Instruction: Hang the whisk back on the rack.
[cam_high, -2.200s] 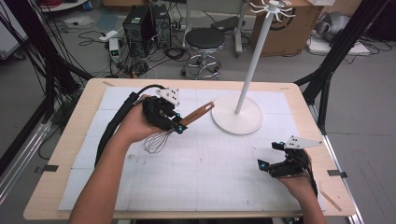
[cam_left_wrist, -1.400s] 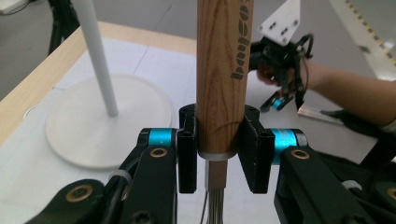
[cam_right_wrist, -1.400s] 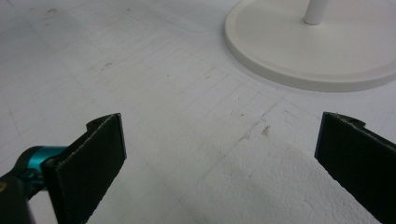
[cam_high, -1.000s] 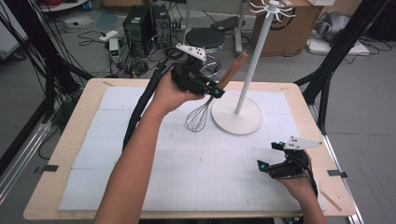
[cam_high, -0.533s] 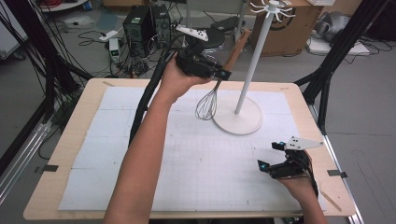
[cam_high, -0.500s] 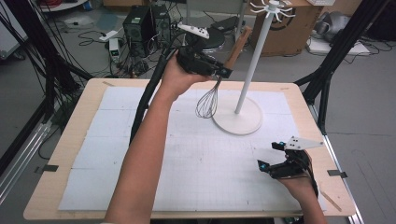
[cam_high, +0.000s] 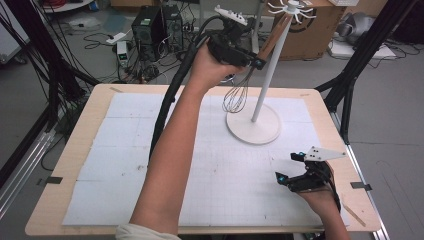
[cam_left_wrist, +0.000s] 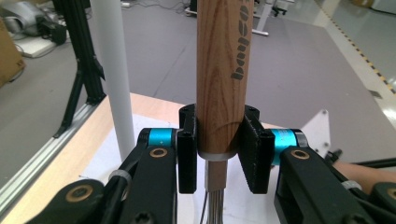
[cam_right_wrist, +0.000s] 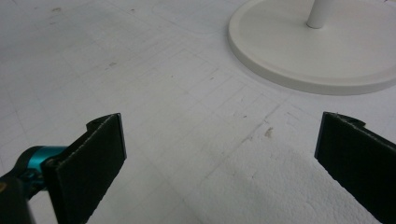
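A whisk with a wooden handle (cam_high: 267, 40) and wire loops (cam_high: 236, 97) hangs in the air, handle up, tilted toward the white stand's pole (cam_high: 267, 75). My left gripper (cam_high: 252, 61) is raised high above the table's far side and shut on the whisk, its pads clamping the handle (cam_left_wrist: 219, 93) near its lower end. The handle's top reaches close to the hook crown (cam_high: 290, 7) of the stand. My right gripper (cam_high: 288, 169) rests low at the table's front right, open, with bare mat between its jaws (cam_right_wrist: 219, 154).
The stand's round white base (cam_high: 253, 127) sits on the white grid mat (cam_high: 125, 150) at the table's far middle. A wooden stick (cam_high: 354, 215) lies at the front right corner. Black frame legs, cables and boxes stand beyond the table.
My left gripper has lifted the whisk up and to the right, from above the mat toward the stand's top. The right gripper has stayed put.
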